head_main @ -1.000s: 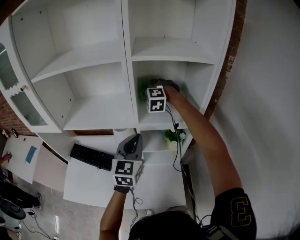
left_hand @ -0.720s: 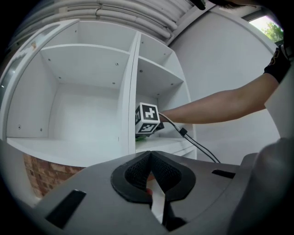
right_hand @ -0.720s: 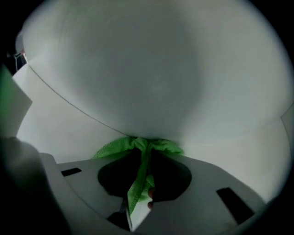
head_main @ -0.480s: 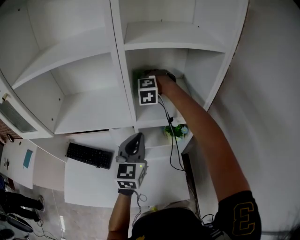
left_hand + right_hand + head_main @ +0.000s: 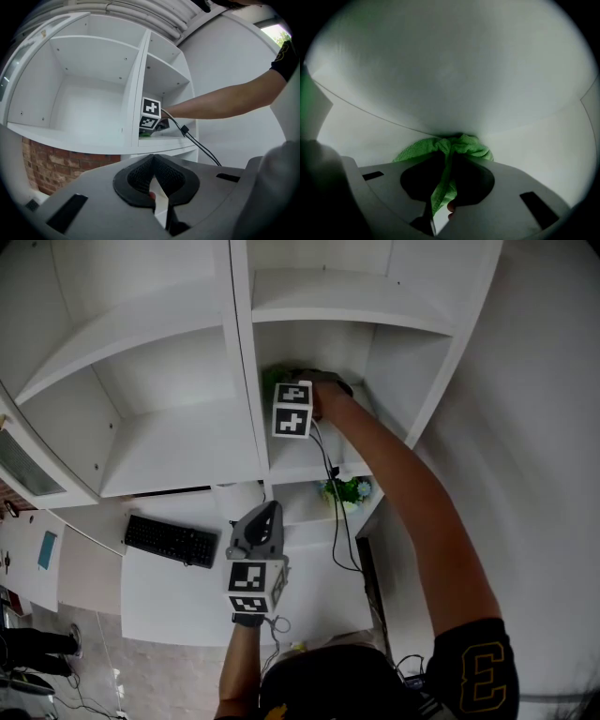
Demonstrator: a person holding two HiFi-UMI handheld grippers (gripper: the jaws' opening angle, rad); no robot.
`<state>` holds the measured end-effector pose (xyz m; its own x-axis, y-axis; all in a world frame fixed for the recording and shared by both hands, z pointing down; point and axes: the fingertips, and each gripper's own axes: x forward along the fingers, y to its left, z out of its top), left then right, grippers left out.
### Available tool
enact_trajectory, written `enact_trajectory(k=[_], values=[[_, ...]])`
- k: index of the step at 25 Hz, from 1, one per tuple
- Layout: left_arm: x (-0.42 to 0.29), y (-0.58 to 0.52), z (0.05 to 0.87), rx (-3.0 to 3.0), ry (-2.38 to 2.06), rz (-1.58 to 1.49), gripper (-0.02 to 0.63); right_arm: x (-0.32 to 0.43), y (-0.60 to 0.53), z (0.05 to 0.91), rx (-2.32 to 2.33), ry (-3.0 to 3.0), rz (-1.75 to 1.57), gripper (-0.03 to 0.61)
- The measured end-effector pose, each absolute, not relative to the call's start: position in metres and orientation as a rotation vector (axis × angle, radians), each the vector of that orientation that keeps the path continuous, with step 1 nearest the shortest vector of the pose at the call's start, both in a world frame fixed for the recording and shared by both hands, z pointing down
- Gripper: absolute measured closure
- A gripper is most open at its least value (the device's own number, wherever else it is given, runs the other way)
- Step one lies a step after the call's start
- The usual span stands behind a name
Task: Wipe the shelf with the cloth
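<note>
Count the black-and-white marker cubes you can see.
2. One marker cube rides the right gripper inside the shelf, by the green cloth; the other sits on the left gripper, above the desk. None seems hidden.

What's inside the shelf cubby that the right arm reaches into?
A green cloth, pinched in the right gripper and pressed against the white shelf. The patch under the cloth is covered.

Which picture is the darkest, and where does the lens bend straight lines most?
Right gripper view: the dimmest, greyish, with dark shadow around the green cloth and black corners. Left gripper view: bright, but fisheye bends the shelf boards most. Head view: evenly lit, shelf edges bowed.
</note>
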<state>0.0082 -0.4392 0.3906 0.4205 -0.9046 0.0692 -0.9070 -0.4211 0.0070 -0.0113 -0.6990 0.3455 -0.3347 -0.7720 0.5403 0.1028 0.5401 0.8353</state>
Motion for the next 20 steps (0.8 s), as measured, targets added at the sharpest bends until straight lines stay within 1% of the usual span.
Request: enact_trajectory(k=[7,13,20], values=[[0.011,-0.425,0.406,2.561,-1.622,0.021,0.597,0.0,-0.702,0.345,0.63,-1.69,-0.945,0.524],[0.007,-0.423,0.41,2.551,-1.637,0.051,0.597,0.015,-0.705,0.345,0.676,-1.691,-0.892,0.525],[0.02,-0.419,0.418,2.566,-1.595,0.07,0.597,0.029,-0.708,0.344,0.718,-1.662,-0.838,0.525]])
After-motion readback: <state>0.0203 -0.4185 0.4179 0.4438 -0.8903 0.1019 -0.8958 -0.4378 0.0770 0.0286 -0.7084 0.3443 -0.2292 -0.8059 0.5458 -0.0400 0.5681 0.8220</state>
